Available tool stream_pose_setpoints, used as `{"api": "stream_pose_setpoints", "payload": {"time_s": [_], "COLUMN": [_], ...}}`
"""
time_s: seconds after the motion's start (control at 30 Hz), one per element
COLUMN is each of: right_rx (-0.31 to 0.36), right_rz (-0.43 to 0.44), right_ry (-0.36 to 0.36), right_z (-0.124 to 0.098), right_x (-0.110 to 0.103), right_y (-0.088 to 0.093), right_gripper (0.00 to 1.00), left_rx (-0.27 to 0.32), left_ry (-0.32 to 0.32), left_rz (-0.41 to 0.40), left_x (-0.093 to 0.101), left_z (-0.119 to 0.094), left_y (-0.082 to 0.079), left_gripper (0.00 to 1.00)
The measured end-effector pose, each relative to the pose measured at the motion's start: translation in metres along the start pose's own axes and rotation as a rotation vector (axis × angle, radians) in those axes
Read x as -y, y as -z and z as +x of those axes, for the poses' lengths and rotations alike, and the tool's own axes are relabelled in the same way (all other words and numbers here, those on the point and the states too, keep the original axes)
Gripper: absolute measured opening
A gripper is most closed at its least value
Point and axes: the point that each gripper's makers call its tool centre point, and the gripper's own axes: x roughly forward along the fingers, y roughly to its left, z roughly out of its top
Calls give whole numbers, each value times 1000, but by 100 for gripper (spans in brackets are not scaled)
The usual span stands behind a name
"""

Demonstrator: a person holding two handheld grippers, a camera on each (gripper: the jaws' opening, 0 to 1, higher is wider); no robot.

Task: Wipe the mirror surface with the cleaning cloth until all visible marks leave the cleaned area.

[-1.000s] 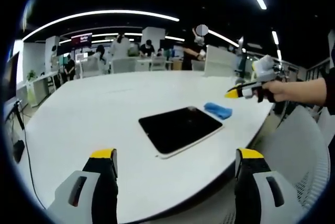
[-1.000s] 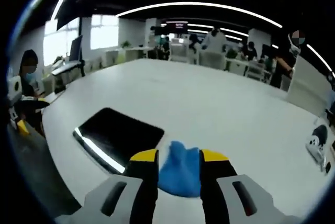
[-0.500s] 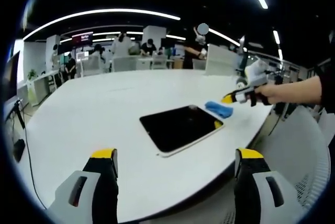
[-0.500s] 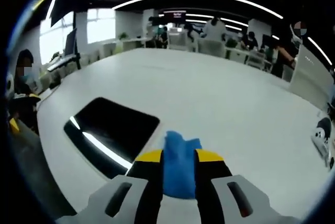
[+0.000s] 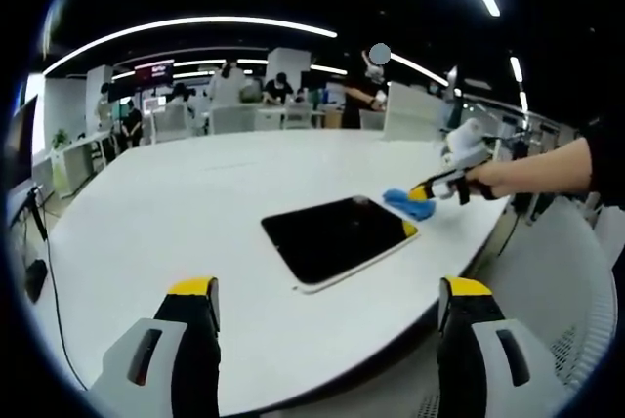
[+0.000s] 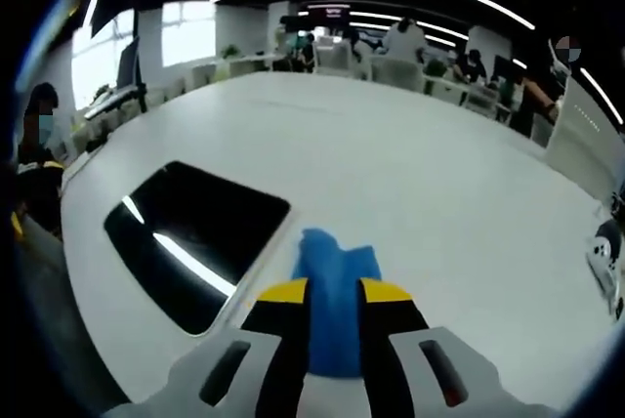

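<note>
Mirror (image 5: 334,238) lies flat on the white table (image 5: 176,213), close to its near edge, dark face up. Blue cleaning cloth (image 6: 330,281) sits on the table just beside the mirror's far corner, clamped between the jaws of the right hand-held gripper (image 6: 328,293). Left hand-held gripper (image 5: 327,293) hangs off the near table edge, jaws spread wide, nothing between them, well apart from the mirror.
</note>
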Motion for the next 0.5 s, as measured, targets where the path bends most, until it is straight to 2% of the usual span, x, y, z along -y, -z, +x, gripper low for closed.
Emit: {"api": "stream_pose_setpoints", "payload": {"time_s": [0.4,0.5], "right_rx": [-56,-46], "right_rz": [18,41], "right_ry": [-4,-3], "right_z": [12,12], "right_x": [-3,-2], "right_y": [14,14], "right_gripper": [13,14], "left_rx": [-3,-2], "left_ry": [3,3], "left_rz": [-2,-2], "left_x": [0,0], "left_z": [-1,-1], "left_y": [1,1], "left_gripper": [92,92]}}
